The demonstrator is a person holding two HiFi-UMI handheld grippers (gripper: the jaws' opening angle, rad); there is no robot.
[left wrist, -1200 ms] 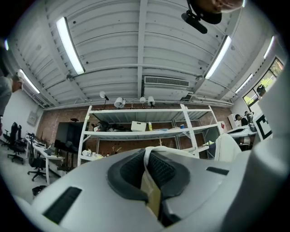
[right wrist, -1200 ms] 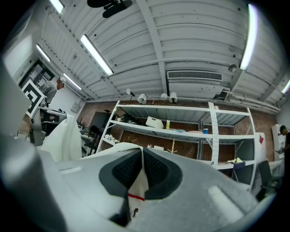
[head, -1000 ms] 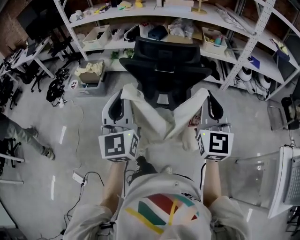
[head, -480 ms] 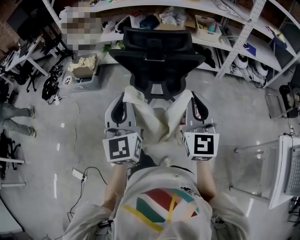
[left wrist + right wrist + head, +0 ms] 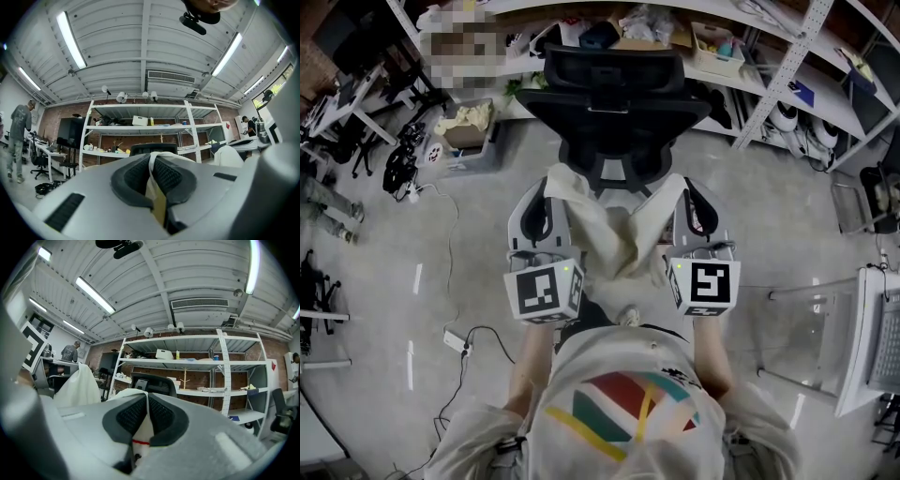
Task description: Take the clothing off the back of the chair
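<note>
While you hold it up, the cream garment (image 5: 614, 230) looks plain, soft and creased, sagging into a V. Its long axis runs from 9 o'clock to 3 o'clock, strung between your two tools, and its slack middle points toward 6 o'clock, at you. Your left gripper (image 5: 546, 187) is clamped on one upper corner and your right gripper (image 5: 687, 186) on the other. The garment hangs just before the black chair (image 5: 614, 103) at 12 o'clock.
</note>
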